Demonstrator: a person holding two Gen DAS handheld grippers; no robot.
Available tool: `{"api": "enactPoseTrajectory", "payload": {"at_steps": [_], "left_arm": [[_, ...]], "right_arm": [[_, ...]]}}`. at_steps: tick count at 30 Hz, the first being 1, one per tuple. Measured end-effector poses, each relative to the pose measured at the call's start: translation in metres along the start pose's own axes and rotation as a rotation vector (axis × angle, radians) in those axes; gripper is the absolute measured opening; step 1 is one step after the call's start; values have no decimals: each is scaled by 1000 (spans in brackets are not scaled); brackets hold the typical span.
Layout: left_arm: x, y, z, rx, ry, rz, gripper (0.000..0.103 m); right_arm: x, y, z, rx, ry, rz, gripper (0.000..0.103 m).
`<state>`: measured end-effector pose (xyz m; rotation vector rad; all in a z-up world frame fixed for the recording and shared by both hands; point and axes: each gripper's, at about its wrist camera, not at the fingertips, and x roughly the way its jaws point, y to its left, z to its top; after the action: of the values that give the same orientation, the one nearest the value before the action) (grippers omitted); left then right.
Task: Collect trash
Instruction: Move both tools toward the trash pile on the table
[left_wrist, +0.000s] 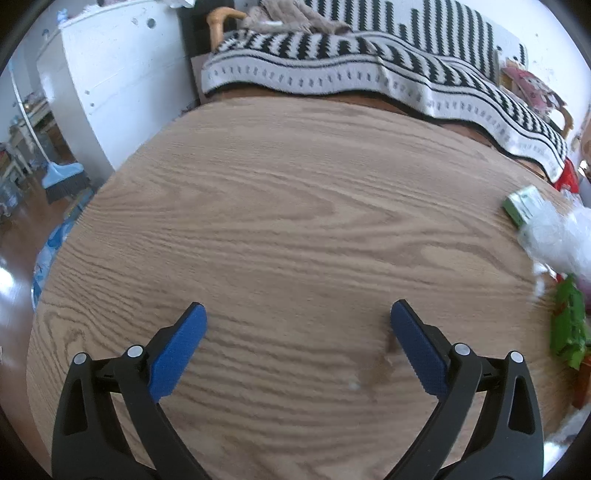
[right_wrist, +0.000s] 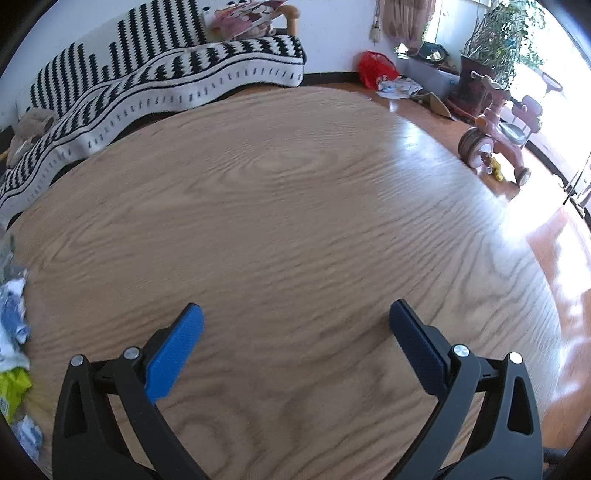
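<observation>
Both grippers hover over a round wooden table (left_wrist: 295, 206). My left gripper (left_wrist: 298, 314) is open with nothing between its blue pads. Far to its right, at the table's edge, lies trash: a small green carton (left_wrist: 521, 204), crumpled clear plastic (left_wrist: 557, 236) and a green wrapper (left_wrist: 569, 325). My right gripper (right_wrist: 295, 314) is open too and holds nothing. At the far left edge of the right wrist view lie crumpled white and blue paper (right_wrist: 13, 325) and a yellow-green wrapper (right_wrist: 13, 387).
A sofa under a black-and-white striped blanket (left_wrist: 369, 62) stands behind the table. A white cabinet (left_wrist: 110, 81) and a broom (left_wrist: 62, 181) are at the left. On the floor to the right are a pink tricycle (right_wrist: 498, 129), a red bag (right_wrist: 375, 68) and a potted plant (right_wrist: 491, 44).
</observation>
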<state>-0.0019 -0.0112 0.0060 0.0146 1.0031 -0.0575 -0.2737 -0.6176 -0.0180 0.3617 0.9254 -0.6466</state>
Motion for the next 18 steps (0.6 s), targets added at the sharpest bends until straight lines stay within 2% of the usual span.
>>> {"api": "enactPoseTrajectory", "payload": {"at_steps": [2, 5, 7, 10, 13, 15, 18], "left_arm": [[-18, -6, -9, 6, -43, -39, 97], [-65, -39, -27, 85, -125, -65, 97], [-103, -69, -47, 137, -161, -134, 97], [-144, -107, -76, 204, -189, -226, 97], [-167, -142, -108, 262, -182, -279, 97], [-180, -156, -124, 293, -175, -314, 97], [-193, -161, -135, 315, -209, -321, 97]], "right_arm": [[-15, 12, -11, -22, 2, 14, 97], [-54, 56, -32, -123, -35, 53, 97], [-92, 85, -50, -178, -60, 97, 97], [-153, 126, -76, -250, -129, 189, 97], [-212, 156, -109, -300, -206, 271, 97], [-238, 167, -127, -323, -252, 282, 97], [-263, 179, -145, -355, -291, 323, 97]]}}
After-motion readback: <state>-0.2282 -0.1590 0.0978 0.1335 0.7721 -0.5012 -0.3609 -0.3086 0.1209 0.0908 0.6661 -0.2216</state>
